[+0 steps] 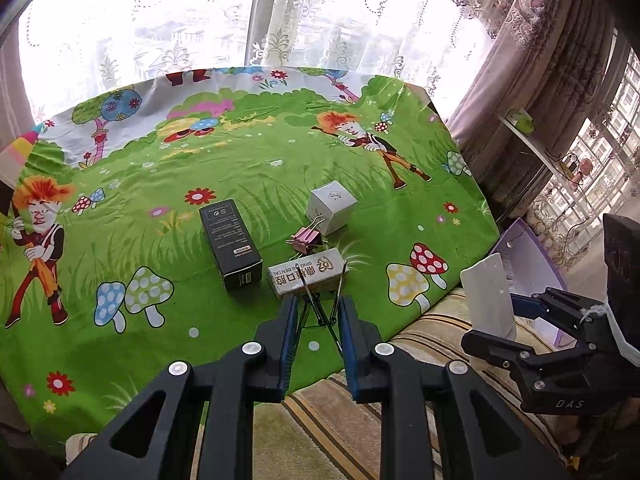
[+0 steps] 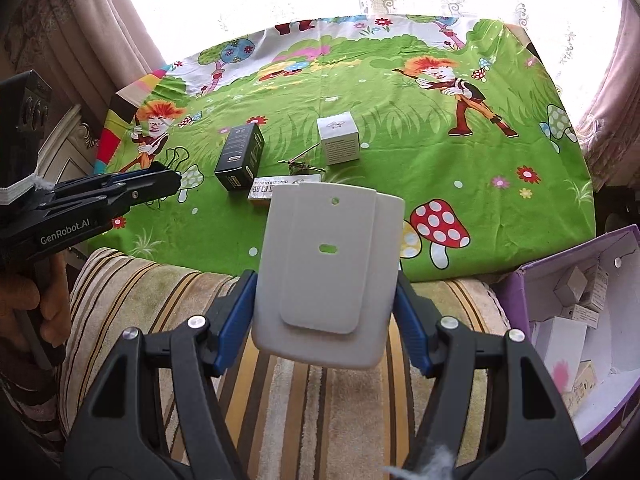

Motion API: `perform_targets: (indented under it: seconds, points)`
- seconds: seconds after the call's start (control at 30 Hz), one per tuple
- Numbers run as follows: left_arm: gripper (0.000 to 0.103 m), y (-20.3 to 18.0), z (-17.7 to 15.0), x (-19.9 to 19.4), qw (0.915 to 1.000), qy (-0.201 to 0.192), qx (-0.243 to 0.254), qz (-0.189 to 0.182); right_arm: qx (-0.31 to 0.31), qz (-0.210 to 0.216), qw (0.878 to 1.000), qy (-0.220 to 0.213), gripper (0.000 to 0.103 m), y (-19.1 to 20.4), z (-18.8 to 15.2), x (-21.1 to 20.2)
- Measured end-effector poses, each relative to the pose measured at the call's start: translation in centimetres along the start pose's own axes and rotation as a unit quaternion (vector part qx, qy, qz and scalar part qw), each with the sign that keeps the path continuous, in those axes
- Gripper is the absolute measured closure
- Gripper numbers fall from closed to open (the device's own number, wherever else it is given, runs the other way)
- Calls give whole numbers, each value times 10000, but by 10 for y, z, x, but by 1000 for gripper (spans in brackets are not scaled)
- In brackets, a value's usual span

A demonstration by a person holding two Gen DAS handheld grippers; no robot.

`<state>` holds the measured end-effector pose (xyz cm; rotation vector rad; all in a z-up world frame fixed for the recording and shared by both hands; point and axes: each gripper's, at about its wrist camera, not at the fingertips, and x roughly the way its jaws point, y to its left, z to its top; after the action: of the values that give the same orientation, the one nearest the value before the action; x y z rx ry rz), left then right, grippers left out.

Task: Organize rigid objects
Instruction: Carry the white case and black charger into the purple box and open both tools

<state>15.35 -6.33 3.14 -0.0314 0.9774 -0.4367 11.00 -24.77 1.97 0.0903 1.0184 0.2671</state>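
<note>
My left gripper [image 1: 318,310] is shut on a black binder clip [image 1: 318,314], held above the near edge of the green cartoon cloth [image 1: 248,160]. My right gripper [image 2: 326,292] is shut on a flat white plastic plate [image 2: 328,268], held over the striped cushion; the plate also shows in the left wrist view [image 1: 490,296]. On the cloth lie a black box [image 1: 230,242], a white cube box [image 1: 330,206], a pink binder clip [image 1: 307,237] and a grey dental box [image 1: 306,274].
A purple open box [image 2: 560,280] holding several small white boxes stands at the right on the striped cushion [image 2: 160,300]. Curtains and a window lie behind the cloth. A white shelf [image 1: 532,140] is at the far right.
</note>
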Motion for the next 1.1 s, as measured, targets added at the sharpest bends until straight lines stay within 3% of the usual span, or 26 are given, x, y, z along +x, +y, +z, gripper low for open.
perform_targets:
  seconds: [0.3,0.6,1.1]
  points:
    - [81,-72,-14,21,9978,305,50,-582,348,-76,9991,-243,34,-45,-19,-32]
    - [81,-135,-24,42,9900,696,9,-1223,778,-478,9943,-549,34,-105,-41,-69]
    - [81,-227,-30,57,9748,956,552,-1939,1508,-1248,9760,-955,33,-186,-62,-118]
